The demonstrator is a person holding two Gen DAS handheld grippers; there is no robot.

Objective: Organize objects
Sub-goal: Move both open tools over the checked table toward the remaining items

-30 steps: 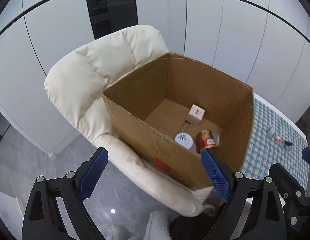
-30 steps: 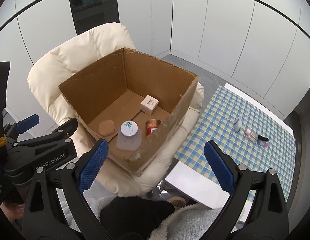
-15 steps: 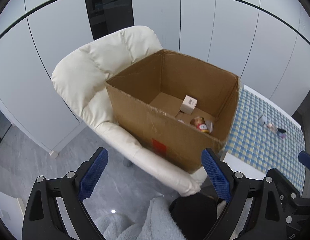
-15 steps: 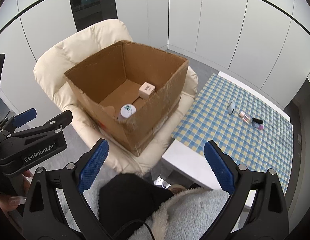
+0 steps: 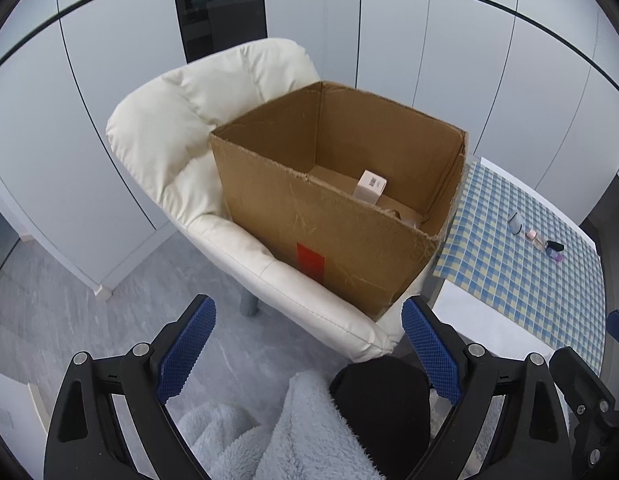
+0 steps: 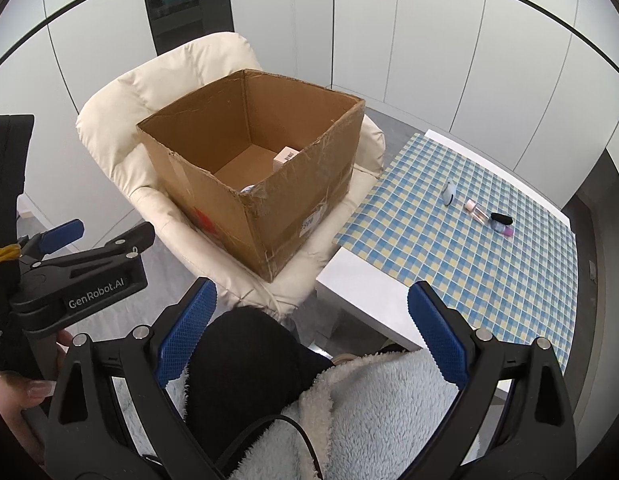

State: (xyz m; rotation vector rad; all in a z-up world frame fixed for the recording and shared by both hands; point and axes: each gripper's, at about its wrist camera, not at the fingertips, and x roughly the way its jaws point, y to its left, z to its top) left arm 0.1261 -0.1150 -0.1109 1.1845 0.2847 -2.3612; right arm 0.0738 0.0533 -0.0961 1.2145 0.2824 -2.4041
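White wall panels filled the background behind a cream armchair (image 5: pixel 181 152) at centre frame. On its seat sat an open cardboard box (image 5: pixel 333 236) with a small white carton (image 5: pixel 370 186) inside. Low in each view, the left gripper (image 5: pixel 307 354) and right gripper (image 6: pixel 311 332) hung level with jaws spread wide, empty. At the right, small bottles (image 6: pixel 485 214) lay on a checked tablecloth (image 6: pixel 469 256).

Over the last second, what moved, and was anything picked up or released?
Both open grippers, left and right, pulled back and away from the cardboard box, so its near wall now hides most of its contents. Nothing was grasped or released. The box on the chair and the small bottles on the table did not move.
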